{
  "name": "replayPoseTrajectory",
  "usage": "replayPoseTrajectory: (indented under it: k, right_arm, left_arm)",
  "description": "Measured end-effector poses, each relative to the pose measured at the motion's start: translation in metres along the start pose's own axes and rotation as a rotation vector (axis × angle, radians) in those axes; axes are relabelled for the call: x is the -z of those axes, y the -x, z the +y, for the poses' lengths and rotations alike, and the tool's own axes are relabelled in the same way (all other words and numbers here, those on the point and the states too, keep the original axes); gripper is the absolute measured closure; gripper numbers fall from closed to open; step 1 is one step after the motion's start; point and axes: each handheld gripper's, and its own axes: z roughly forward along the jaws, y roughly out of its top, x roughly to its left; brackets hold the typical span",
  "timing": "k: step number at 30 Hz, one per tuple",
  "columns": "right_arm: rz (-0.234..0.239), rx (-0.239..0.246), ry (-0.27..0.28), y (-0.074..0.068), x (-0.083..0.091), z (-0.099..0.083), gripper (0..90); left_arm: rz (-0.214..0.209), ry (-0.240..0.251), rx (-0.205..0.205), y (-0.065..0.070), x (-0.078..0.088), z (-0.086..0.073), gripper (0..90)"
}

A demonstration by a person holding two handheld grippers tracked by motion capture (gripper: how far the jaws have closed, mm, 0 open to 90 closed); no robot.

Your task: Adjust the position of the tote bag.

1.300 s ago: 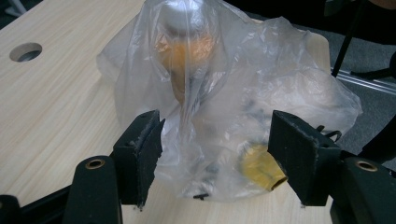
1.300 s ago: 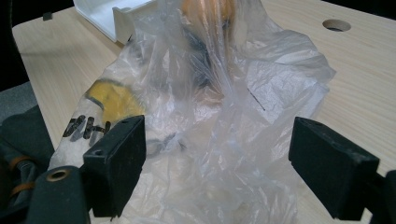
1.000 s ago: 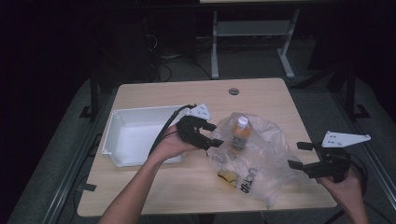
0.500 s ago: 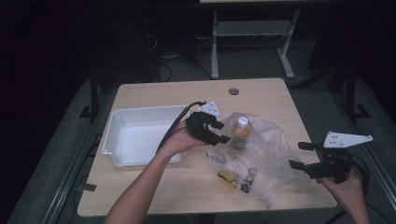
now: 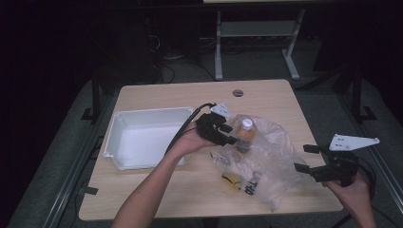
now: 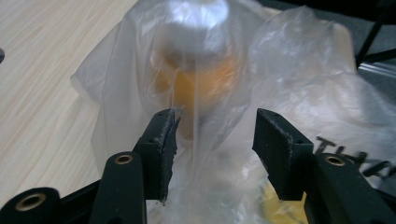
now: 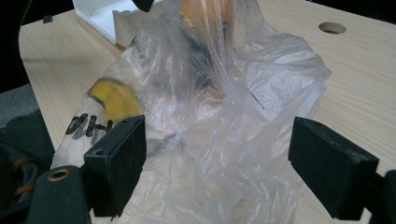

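At the table's middle, the left gripper (image 5: pixel 231 134) is closing its still-open jaws around the bagged bottle (image 5: pixel 245 135); squeeze squarely below the cap, while the right gripper (image 5: pixel 311 159) is waiting with jaws wide.

A light wooden table (image 5: pixel 266 97) stands on grey floor (image 5: pixel 57 161); beyond it, a white metal frame (image 5: pixel 252 33) sits in a dark room.

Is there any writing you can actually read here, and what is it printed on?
"TH": black capitals on the clear plastic bag, start of a word cut off by the picture's edge.
The same print on the bag in the high view and right gripper view: turned and creased, not readable.
Bottle inside the bag: label blurred.
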Motion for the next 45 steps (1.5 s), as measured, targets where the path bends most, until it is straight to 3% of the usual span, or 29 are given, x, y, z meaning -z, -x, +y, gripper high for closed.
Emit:
replayPoseTrajectory:
  k: [11, 23, 45]
  right_arm:
    - [0.003, 0.0, -0.002, 0.0, 0.0, 0.0, 19.2]
    - [0.0, 0.002, 0.008, 0.0, 0.001, 0.0, 19.9]
    - [0.007, 0.006, -0.01, -0.002, -0.005, 0.001, 21.3]
  left_arm:
    - [0.024, -0.021, 0.009, -0.006, -0.009, -0.001, 66.5]
    - [0.026, -0.04, -0.019, -0.005, -0.006, -0.001, 89.6]
    - [0.055, -0.075, 0.002, -0.007, 0.004, -0.023, 90.0]
